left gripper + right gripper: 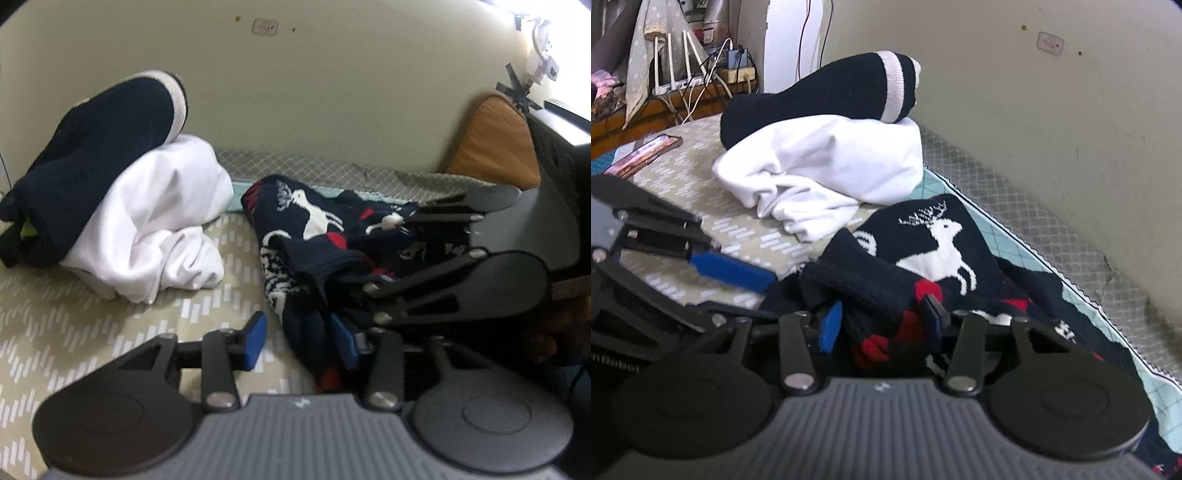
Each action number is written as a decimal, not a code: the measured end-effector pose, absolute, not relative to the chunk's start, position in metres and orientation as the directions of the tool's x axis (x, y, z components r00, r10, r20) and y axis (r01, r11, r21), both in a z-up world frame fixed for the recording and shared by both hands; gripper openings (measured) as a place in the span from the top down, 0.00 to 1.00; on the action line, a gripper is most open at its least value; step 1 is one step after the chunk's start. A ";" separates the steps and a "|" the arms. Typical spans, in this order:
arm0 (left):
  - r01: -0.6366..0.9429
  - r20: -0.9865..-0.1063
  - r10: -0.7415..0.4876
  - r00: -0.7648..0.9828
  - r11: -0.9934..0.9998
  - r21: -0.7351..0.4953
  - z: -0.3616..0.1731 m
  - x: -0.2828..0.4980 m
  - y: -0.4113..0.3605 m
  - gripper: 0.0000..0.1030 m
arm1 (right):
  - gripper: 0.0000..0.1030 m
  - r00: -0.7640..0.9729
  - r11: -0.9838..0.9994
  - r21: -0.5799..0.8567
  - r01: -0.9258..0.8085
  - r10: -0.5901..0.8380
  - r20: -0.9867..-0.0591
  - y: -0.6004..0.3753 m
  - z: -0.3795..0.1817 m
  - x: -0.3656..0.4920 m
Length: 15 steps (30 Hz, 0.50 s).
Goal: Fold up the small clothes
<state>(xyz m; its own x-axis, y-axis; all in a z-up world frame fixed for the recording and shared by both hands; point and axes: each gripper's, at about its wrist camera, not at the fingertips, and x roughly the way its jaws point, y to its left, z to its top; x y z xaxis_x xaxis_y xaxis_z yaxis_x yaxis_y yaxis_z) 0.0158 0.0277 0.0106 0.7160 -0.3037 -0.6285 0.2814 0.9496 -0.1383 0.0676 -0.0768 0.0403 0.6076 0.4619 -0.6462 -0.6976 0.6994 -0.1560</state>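
Note:
A navy knit sweater with white reindeer and red patches lies crumpled on the patterned bed cover; it also shows in the right wrist view. My left gripper is open, its blue pads on either side of the sweater's lower edge. My right gripper is open with sweater fabric bunched between its blue pads; it also shows in the left wrist view, low over the sweater from the right.
A heap of a white garment under a navy garment with white stripes lies at the left, seen also in the right wrist view. A wall runs behind. An orange cushion stands at right. A phone lies far left.

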 end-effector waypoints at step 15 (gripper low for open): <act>0.289 -0.648 -0.259 0.717 0.955 -0.063 0.004 0.020 0.017 0.48 | 0.30 0.682 0.919 0.205 -0.338 0.389 -0.619 -0.231 0.047 0.063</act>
